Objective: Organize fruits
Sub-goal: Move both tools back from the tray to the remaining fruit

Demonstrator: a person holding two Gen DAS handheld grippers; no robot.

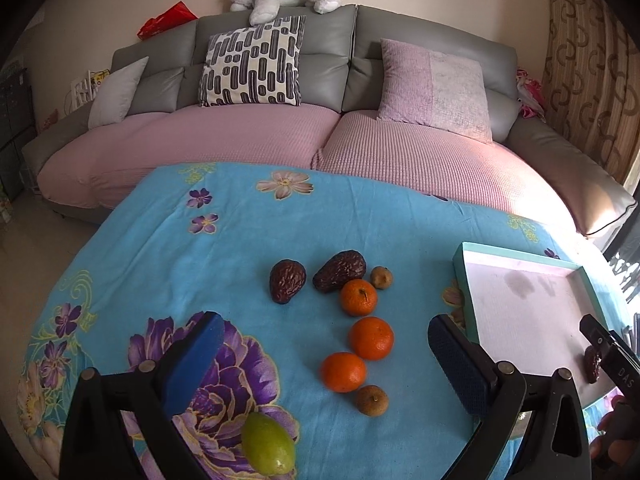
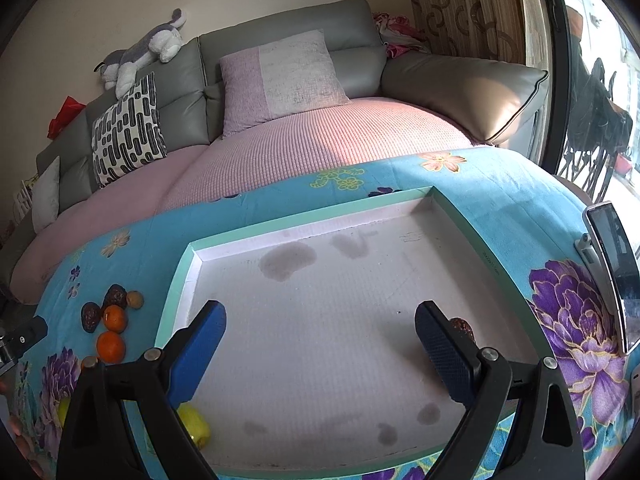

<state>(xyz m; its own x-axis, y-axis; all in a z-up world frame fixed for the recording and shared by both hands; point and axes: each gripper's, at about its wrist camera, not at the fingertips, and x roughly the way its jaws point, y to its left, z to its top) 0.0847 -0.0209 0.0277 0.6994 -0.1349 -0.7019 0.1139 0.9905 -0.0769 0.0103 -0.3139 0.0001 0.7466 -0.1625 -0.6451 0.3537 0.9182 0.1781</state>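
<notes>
Two hand-held grippers hang over a table draped in a blue floral cloth (image 1: 168,240), a grey sofa (image 1: 332,40) with pink seat covers behind it. The left gripper (image 1: 326,364) hovers with its blue-padded jaws spread wide and nothing between them, above a scatter of fruit on the cloth: three mandarins — one (image 1: 358,297) at the far end of the line, one (image 1: 371,338) in the middle, one (image 1: 343,372) nearest the camera — flanked by two dark, wrinkled avocados (image 1: 287,281) (image 1: 339,270) and two small brown round fruits, possibly longans (image 1: 381,277) (image 1: 371,400). A green, lemon-shaped fruit (image 1: 268,449) lies close under the left gripper's near finger.

To the right stands a shallow white tray with a mint-green rim (image 2: 280,227), its floor blotched with dark stains. The right gripper (image 2: 320,344) is poised over it, jaws likewise wide apart and empty. Just beyond its right finger a dark wrinkled fruit (image 2: 463,327) rests on the tray floor, partly hidden by the pad. A yellow fruit (image 2: 196,426) sits in the tray's near left corner, its kind hard to tell from the little that shows behind the gripper. A phone (image 2: 614,272) stands propped at the table's right edge.
</notes>
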